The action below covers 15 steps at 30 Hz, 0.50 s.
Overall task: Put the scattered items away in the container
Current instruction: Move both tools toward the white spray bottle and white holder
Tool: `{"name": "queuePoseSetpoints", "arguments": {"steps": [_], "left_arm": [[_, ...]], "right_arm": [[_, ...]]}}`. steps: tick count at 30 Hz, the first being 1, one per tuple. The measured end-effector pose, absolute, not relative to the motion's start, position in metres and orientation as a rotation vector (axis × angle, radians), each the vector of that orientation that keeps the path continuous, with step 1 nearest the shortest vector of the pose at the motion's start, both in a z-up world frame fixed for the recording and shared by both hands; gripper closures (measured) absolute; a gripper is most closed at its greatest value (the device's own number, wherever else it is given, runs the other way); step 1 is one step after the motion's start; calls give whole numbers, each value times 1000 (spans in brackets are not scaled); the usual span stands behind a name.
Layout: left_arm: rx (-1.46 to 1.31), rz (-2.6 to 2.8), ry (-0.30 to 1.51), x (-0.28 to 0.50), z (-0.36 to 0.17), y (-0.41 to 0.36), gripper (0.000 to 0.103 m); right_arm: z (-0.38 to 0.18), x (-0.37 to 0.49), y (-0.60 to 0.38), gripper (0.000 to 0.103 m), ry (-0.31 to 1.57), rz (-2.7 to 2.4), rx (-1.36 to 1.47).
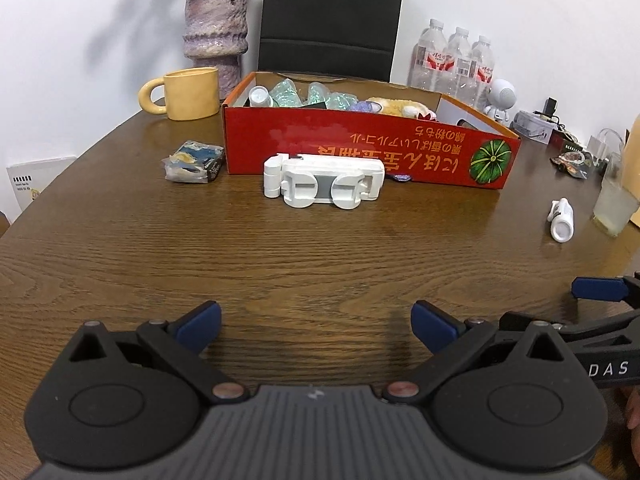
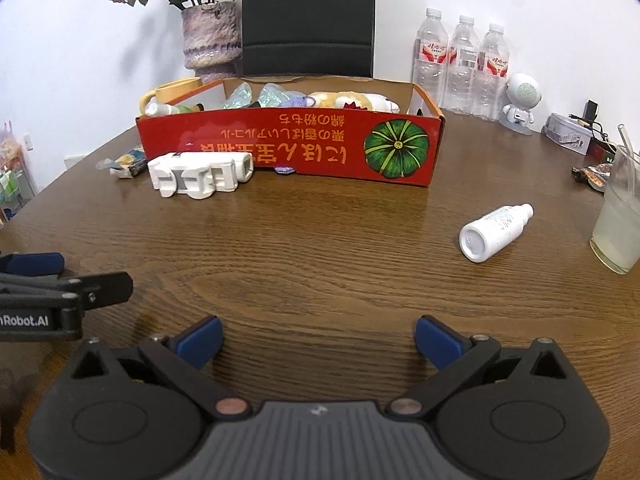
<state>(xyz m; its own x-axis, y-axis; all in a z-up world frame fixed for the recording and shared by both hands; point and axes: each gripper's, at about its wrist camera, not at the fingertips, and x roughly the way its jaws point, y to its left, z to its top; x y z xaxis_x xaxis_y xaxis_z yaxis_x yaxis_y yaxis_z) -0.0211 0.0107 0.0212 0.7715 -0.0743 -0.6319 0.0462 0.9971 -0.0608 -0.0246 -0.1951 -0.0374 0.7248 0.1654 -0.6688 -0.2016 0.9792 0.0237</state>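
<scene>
A red cardboard box [image 1: 360, 148] [image 2: 288, 148] stands at the table's far middle, holding a small bottle, teal wrappers and a plush toy. A white folding plastic holder [image 1: 324, 182] [image 2: 200, 176] lies on the table against the box's front. A blue snack packet [image 1: 194, 162] [image 2: 128, 162] lies left of the box. A white bottle [image 1: 561, 220] [image 2: 494, 232] lies on its side at the right. A small purple piece [image 2: 285, 169] lies at the box's foot. My left gripper [image 1: 316, 326] is open and empty above bare table. My right gripper [image 2: 318, 340] is open and empty, beside the left one.
A yellow mug [image 1: 188, 94], a purple vase [image 1: 216, 36] and a black chair [image 1: 332, 16] stand behind the box. Water bottles [image 2: 460, 64], a white robot figure [image 2: 520, 100] and a tin sit at the back right. A glass of pale drink [image 2: 618, 220] stands at the right edge.
</scene>
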Motion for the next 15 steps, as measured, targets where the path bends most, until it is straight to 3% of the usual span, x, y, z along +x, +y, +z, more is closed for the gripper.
{"name": "queuePoseSetpoints", "arguments": {"steps": [15], "left_arm": [[23, -28, 696, -19, 17, 0, 0]], "right_arm": [[-41, -32, -194, 0, 695, 194, -46]]}}
